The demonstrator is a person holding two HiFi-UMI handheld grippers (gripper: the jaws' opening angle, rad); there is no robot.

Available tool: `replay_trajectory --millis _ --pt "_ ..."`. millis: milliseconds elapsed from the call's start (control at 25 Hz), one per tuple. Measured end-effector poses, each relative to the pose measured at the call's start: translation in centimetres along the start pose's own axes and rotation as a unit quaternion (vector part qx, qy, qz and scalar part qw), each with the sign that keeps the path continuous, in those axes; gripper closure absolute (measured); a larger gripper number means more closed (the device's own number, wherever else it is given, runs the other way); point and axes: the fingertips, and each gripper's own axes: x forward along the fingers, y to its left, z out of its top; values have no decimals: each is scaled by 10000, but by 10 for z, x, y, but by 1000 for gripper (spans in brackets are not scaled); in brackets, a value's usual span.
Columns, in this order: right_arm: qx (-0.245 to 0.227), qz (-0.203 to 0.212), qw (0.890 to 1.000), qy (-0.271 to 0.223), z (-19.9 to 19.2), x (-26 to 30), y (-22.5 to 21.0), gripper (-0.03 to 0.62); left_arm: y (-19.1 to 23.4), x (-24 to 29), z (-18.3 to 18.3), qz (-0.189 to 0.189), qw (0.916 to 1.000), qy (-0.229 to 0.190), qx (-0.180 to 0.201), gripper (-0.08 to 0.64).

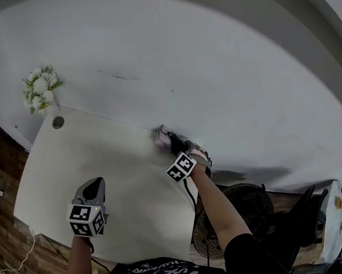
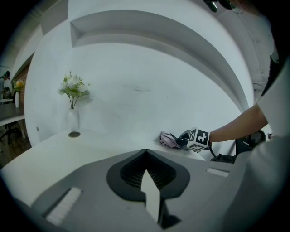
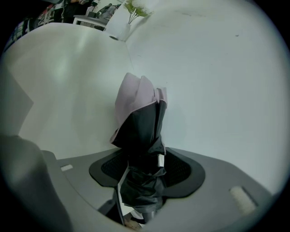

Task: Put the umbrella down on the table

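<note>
A folded umbrella (image 1: 161, 138), pink and black, lies on the white table (image 1: 94, 153) at its far edge, against the wall. My right gripper (image 1: 173, 143) reaches down to it, and the umbrella's black end (image 3: 141, 136) sits between the jaws, which stand open with slivers of white showing beside the fabric. In the left gripper view the umbrella (image 2: 169, 140) shows across the table next to the right gripper (image 2: 185, 136). My left gripper (image 1: 94, 185) hovers over the near part of the table, shut and empty, its tips (image 2: 145, 153) meeting.
White flowers in a vase (image 1: 40, 89) stand at the table's far left corner, beside a round cable hole (image 1: 58, 122). A white curved wall (image 1: 212, 68) runs behind the table. A dark fan (image 1: 243, 214) and a cable stand on the floor to the right.
</note>
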Motion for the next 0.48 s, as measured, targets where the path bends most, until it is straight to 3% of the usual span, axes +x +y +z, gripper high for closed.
replay_trajectory --millis 480 --pt "427 -465 9974 -356 -11 -48 -7 348 -11 -26 8 42 9998 -172 -4 557"
